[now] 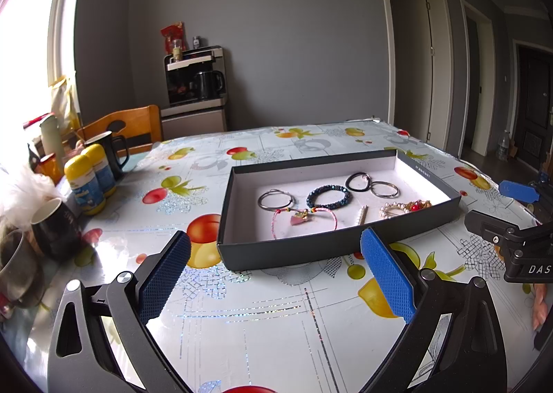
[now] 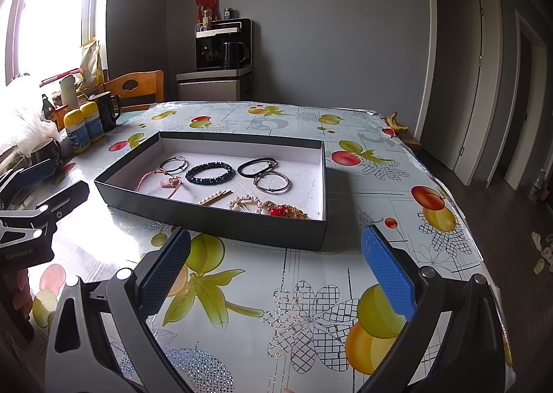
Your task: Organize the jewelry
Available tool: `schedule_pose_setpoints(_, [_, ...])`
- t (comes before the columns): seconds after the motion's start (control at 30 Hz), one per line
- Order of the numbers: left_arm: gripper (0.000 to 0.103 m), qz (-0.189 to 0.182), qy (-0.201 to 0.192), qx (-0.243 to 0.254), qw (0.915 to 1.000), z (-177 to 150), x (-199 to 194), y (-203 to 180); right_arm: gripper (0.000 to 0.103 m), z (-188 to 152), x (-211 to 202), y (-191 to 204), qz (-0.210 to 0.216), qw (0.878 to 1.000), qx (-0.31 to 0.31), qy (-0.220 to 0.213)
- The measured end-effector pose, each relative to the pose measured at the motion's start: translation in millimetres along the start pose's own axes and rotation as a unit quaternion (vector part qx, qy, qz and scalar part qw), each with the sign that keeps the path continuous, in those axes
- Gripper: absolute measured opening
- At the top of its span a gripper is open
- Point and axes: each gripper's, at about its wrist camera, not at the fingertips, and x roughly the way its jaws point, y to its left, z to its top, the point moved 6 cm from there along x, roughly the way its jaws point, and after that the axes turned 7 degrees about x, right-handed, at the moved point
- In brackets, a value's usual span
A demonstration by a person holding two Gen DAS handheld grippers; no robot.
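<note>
Both open claws point(image 1: 276, 275) point(image 2: 276, 275) face one tray point(image 1: 283, 251) holding eight jewelry pieces.

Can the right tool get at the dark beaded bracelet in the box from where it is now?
Probably yes: the right tool is open and empty in front of the box, and nothing covers the beaded bracelet. It must clear the near wall.
</note>
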Motion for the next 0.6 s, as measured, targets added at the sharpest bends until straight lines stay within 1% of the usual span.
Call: schedule_pose_setpoints(0.6, [0.100, 0.002, 0.001, -0.001, 1.0000, -0.7, 0.2, -0.4, 0.098, 0.6, 0.1, -0.6, -0.001, 1.000, 0.000, 0.000])
